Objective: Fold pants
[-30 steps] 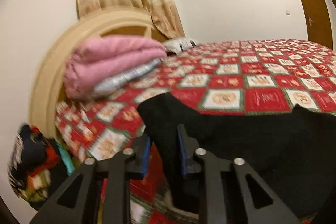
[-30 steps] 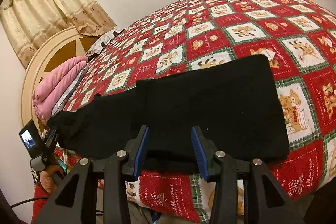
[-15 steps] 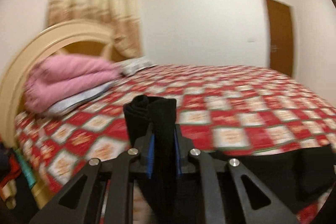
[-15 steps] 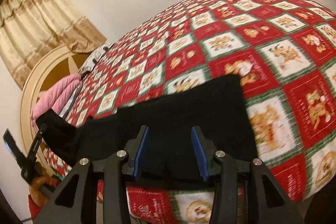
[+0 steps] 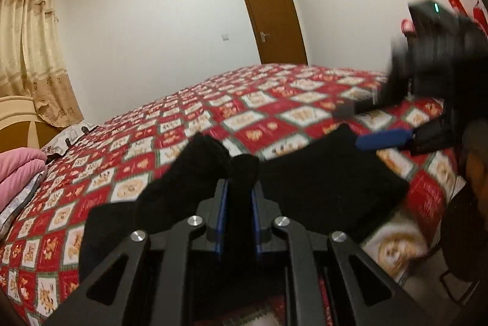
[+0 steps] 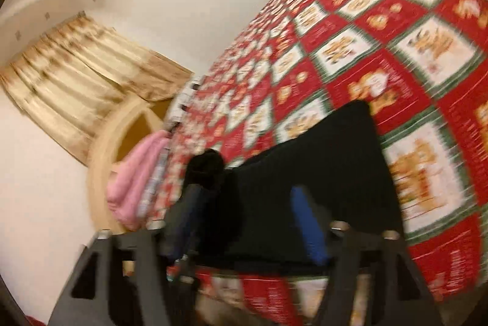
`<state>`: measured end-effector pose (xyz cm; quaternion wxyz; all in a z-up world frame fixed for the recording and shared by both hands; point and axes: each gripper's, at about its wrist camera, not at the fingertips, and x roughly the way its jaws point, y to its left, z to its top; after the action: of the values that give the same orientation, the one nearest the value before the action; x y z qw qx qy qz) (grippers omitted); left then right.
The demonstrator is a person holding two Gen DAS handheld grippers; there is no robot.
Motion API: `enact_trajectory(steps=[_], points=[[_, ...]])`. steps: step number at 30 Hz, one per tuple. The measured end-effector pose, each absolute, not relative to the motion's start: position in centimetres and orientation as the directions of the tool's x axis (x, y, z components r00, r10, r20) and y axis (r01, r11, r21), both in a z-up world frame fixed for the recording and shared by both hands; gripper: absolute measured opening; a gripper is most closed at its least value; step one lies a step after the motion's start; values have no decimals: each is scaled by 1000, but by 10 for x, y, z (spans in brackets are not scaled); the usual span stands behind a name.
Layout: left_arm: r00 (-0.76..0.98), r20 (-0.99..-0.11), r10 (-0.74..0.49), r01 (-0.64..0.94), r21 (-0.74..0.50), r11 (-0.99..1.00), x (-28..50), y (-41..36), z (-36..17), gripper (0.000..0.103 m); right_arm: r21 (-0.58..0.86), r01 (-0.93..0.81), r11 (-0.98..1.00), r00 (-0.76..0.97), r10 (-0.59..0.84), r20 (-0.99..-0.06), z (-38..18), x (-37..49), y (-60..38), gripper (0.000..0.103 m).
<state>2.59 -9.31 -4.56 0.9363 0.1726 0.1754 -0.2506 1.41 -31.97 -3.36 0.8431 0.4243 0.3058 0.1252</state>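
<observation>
Two blue pads of the left gripper point(image 5: 238, 201) pinch a fold of the black pants point(image 5: 320, 188), lying on the red patchwork bedspread point(image 5: 268, 100); brown door point(image 5: 271, 17) at 12 o'clock. Right view, blurred: right gripper point(image 6: 244, 222) spread apart over the pants point(image 6: 320, 173); curtain point(image 6: 82, 75) at 10 o'clock.

left gripper point(image 5: 238, 204) low over the near side, pointing to the far end, jaws pulled in tight on a bunched fold of the black pants point(image 5: 320, 188), blue pads pressed against the cloth on both sides. right gripper point(image 5: 360, 127) comes in from the right in the left wrist view, tilted and blurred, jaws spread wide, one blue pad just above the cloth. in its own view the right gripper point(image 6: 247, 222) straddles the near edge, nothing between the fingers, heavy blur.
</observation>
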Motion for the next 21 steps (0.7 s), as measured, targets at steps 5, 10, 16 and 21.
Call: enact_trajectory(steps=[5,10,16,21], points=[[819,-397,-413,518,206,830,24,-84,-41,15,826,-20,563,741,563,-366,-31,42,-303,73],[826,-384,-412,518,230,824,16,-85,-47,15,807,-75,586,643,647,-410,-33,90,-262,74],[806,-417,-419,549,263,793,12,-88,-58,15,817,-72,572,570,696,-437,-47,121,-235,74],[787,-463,-408,582,339,739,4,-100,-77,24,822,-37,568,564,691,-452,-59,127,-237,75]])
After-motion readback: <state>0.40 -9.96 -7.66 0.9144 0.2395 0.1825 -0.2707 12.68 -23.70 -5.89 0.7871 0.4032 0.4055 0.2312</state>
